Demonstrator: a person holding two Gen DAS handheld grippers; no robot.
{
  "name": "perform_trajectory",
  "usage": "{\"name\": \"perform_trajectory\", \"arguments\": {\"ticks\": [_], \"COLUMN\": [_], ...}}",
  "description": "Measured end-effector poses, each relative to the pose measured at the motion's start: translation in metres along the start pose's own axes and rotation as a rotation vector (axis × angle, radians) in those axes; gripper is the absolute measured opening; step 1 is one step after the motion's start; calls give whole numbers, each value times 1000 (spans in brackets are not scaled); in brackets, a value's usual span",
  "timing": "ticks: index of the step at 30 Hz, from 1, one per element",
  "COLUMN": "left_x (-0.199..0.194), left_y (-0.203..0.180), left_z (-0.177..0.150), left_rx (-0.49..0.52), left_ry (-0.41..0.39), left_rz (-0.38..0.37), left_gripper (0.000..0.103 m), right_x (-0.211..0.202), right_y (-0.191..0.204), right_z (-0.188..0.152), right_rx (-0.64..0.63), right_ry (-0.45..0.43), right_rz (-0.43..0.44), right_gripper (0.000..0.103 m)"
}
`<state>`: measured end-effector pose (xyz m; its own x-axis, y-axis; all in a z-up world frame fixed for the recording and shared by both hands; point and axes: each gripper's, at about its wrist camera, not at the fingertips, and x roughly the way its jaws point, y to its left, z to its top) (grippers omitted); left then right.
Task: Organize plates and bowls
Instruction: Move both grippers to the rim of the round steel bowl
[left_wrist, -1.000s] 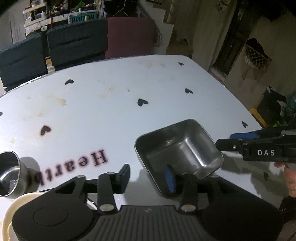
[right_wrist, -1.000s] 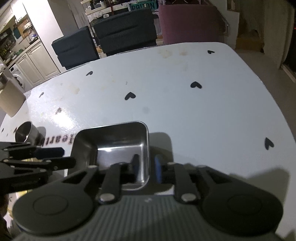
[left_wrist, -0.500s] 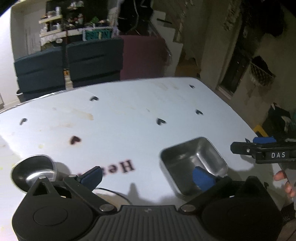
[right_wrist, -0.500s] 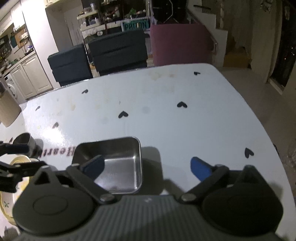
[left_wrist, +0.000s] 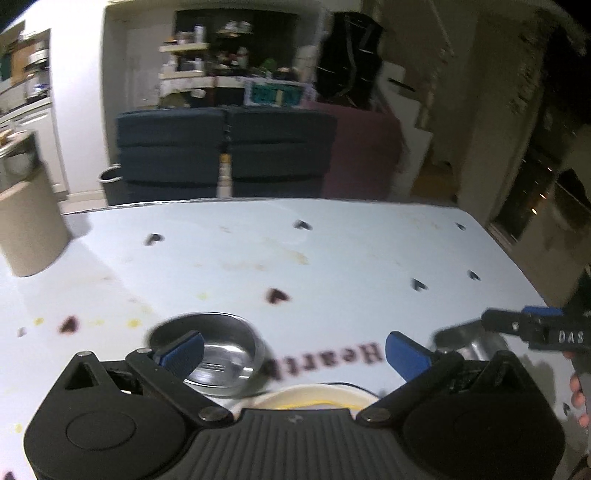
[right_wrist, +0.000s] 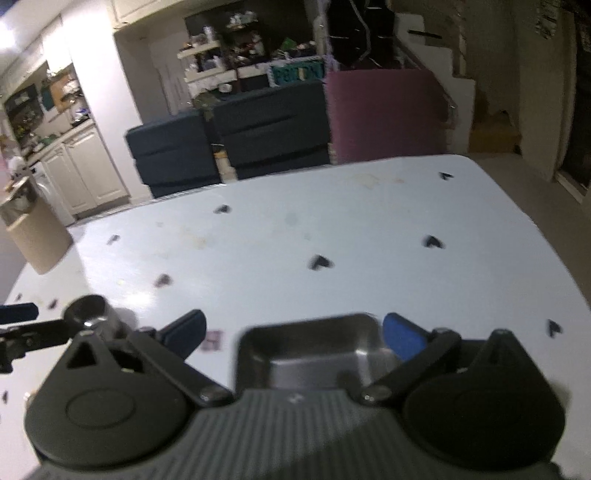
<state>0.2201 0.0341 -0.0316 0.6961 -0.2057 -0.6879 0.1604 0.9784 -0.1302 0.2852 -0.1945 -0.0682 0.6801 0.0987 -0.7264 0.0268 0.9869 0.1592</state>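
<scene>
On the tabletop (right_wrist: 369, 229), just in front of the printed "Heart" lettering (left_wrist: 328, 360), I see the round steel bowl (left_wrist: 218, 354) sitting beyond my left gripper (left_wrist: 293, 350), whose fingers are spread wide with nothing between them. A cream plate (left_wrist: 314, 393) peeks out right under that gripper, on the near side of the lettering. To the right of the lettering lies the square steel dish (right_wrist: 314, 354), resting flat and free; my right gripper (right_wrist: 293, 332) hovers over its near edge, fingers splayed to either side and not pressing on it.

I judge I am between pickups: the square dish is set down and something else has to be chosen. The round bowl looks the likely next piece, so the left gripper would need to drop lower and close across its rim.

Both views are smeared by motion. The plate is mostly hidden under the left gripper, and I cannot tell its pattern or whether anything lies on it.
</scene>
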Motion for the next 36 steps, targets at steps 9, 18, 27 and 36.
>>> {"name": "perform_trajectory", "arguments": {"ticks": [9, 18, 27, 36], "left_x": [-6, 7, 38, 73], "left_y": [65, 115, 131, 126], "left_z": [2, 4, 3, 3], "left_rx": [-83, -162, -219, -199], "left_ry": [2, 50, 113, 181], "left_rz": [118, 141, 100, 115], "left_gripper": [103, 85, 61, 50], "right_x": [23, 55, 83, 102], "right_y": [76, 129, 164, 175], "right_z": [7, 13, 15, 7], "right_rx": [-59, -11, 47, 69], "right_ry": [61, 166, 238, 280], "right_rz": [83, 222, 275, 265], "right_gripper": [102, 74, 48, 44]}}
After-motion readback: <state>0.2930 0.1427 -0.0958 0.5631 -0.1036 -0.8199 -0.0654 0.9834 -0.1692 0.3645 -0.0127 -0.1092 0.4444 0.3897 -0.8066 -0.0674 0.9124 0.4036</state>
